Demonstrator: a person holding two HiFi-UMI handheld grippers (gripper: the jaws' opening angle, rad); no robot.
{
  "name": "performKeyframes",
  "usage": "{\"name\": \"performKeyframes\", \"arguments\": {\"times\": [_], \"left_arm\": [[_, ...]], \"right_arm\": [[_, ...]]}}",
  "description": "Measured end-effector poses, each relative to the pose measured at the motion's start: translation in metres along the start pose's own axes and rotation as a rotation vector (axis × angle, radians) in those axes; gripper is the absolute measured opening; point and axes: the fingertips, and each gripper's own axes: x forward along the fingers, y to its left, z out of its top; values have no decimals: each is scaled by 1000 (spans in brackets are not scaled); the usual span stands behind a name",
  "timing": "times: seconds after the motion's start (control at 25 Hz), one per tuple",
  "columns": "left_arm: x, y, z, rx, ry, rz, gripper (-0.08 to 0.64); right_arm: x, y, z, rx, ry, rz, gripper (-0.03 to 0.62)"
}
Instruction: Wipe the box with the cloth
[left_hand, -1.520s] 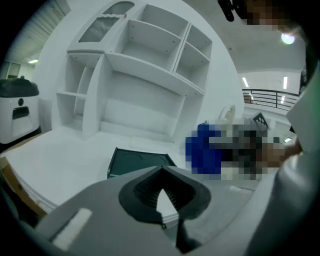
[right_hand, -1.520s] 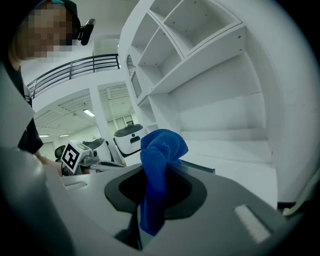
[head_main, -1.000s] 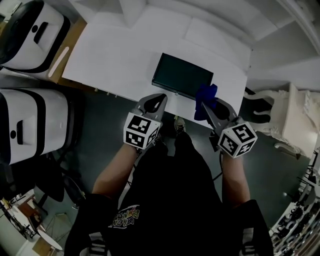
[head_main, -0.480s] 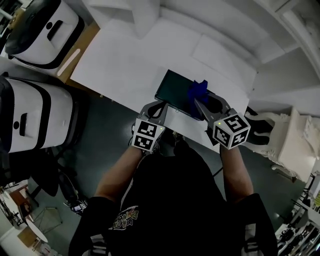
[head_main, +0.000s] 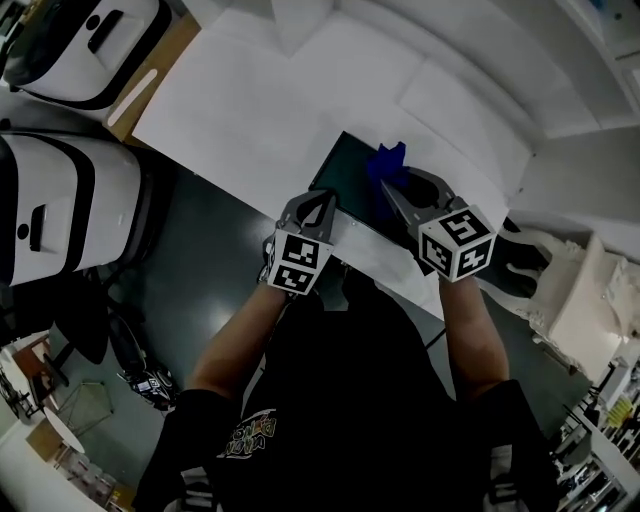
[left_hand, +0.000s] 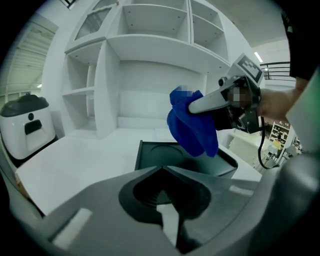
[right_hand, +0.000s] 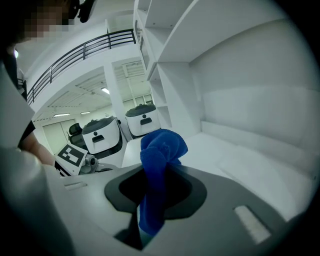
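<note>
Blue cloth (head_main: 385, 165) pinched in right gripper (head_main: 395, 190), jaws closed on it; cloth hangs over right end of dark box (head_main: 350, 175). Box lies flat near front edge of white counter (head_main: 250, 110). Left gripper (head_main: 322, 200) has jaws together and empty, just beside box's near side.

— What are the left tongs (left_hand: 162, 168) doing?
— Their jaws meet at the tips with nothing between them. They point toward a dark box (left_hand: 155, 155) on the white desk (left_hand: 75, 155).
— And the cloth?
— The blue cloth (left_hand: 192, 127) hangs bunched from the right tongs (left_hand: 196, 105), over the box's far right part. Whether it touches the box, I cannot tell. A hand (left_hand: 280, 102) holds those tongs.
— Anything behind?
— White shelves (left_hand: 150, 45), and a white machine (left_hand: 27, 125) at the left.
</note>
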Motion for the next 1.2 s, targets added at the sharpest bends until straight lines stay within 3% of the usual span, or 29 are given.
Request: {"name": "performKeyframes", "arguments": {"times": [0.28,0.64,1.04,1.2], "left_arm": [[5,3,-13,8,42,36,3],[6,4,-13,-69,-1,36,2],[6,4,-13,-87,4,33,2],[6,5,-14,-79,8,39,2]], "right_arm": [[33,-5,6,-88,52,13,100],[91,-9,-6,-424,223,-23,100],[126,-21,-22,-593,357,-67,101],[130,-24,-25,-558,396,-40,100]]}}
